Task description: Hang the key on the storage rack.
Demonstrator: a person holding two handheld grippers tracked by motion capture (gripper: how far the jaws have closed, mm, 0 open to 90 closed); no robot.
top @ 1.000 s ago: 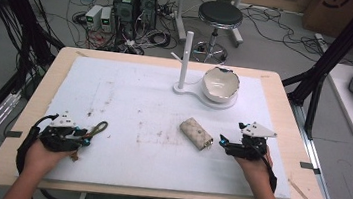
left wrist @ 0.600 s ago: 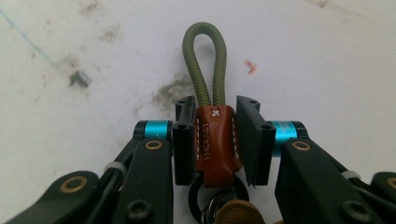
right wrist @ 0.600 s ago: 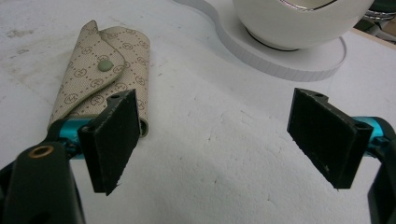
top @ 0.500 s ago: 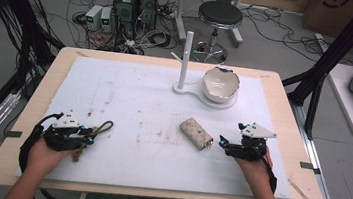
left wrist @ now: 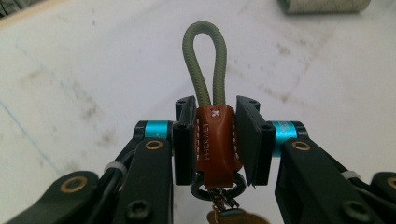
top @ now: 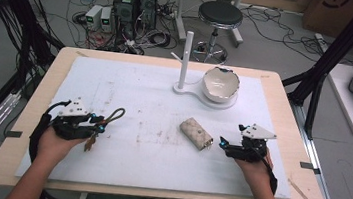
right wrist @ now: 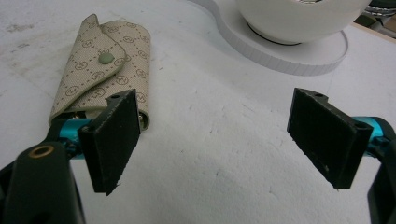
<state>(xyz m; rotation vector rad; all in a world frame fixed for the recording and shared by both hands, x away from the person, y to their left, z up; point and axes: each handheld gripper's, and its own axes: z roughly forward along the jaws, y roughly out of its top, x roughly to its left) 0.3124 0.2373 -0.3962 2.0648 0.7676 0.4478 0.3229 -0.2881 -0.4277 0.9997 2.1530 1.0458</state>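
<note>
My left gripper (top: 96, 123) is shut on a keychain (top: 114, 115) at the left of the white table mat (top: 130, 87). In the left gripper view the pads (left wrist: 184, 140) press both sides of its brown leather tab (left wrist: 215, 140). The olive cord loop (left wrist: 204, 60) sticks out ahead, and a metal ring and key hang below. A beige patterned key pouch (top: 196, 133) lies snapped closed near the mat's middle. My right gripper (top: 223, 145) rests just right of it, open; the pouch (right wrist: 105, 70) lies beyond the left pad (right wrist: 112, 140), with nothing between the jaws.
A white bowl (top: 220, 84) sits on a white stand base (top: 190, 92) with an upright post (top: 186, 55) at the back centre; the base's rim (right wrist: 299, 60) is close ahead of the right gripper. Cables, computers and a stool (top: 219, 14) stand beyond the table.
The left gripper has lifted and shifted toward the middle with the keychain in its jaws; the cord loop is now off the mat. The right gripper and pouch have stayed put.
</note>
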